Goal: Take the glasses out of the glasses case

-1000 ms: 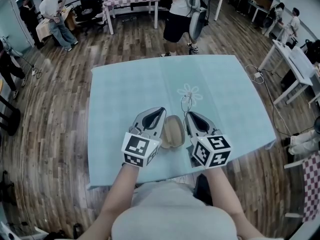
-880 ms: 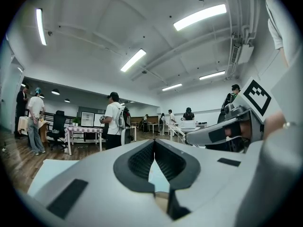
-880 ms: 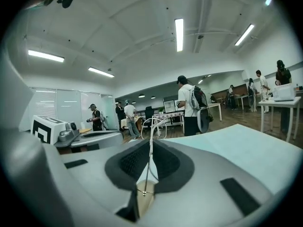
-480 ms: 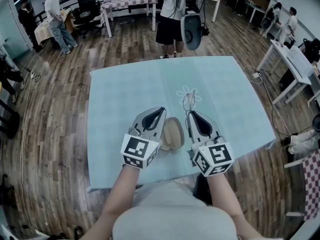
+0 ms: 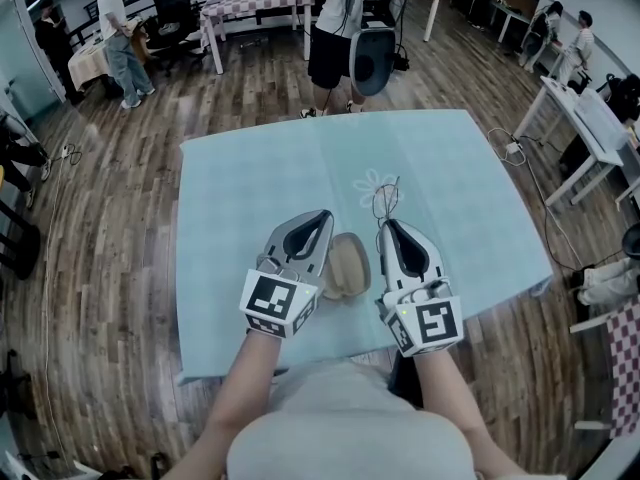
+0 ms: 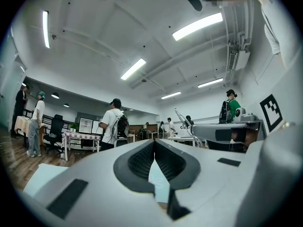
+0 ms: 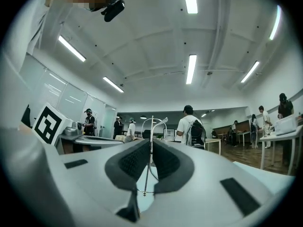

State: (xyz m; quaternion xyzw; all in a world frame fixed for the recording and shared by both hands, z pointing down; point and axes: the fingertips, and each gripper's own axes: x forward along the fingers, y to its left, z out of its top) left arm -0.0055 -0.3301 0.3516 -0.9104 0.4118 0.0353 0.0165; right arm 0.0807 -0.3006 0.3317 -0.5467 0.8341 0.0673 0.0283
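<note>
The tan glasses case (image 5: 347,264) lay on the surface (image 5: 250,178) between both sets of fingers, the fingers of the left gripper (image 5: 322,218) were pressed together empty, and those of the right gripper (image 5: 389,225) pinched a thin arm of the glasses (image 5: 386,198), which projected just beyond the fingertips.

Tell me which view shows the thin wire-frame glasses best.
The right gripper view: the thin wire-frame glasses stand pinched between the right gripper's jaws, rims rising beyond. The head view shows only a faint wire tangle at that gripper's tip; the left gripper view catches a thin side-on sliver.
</note>
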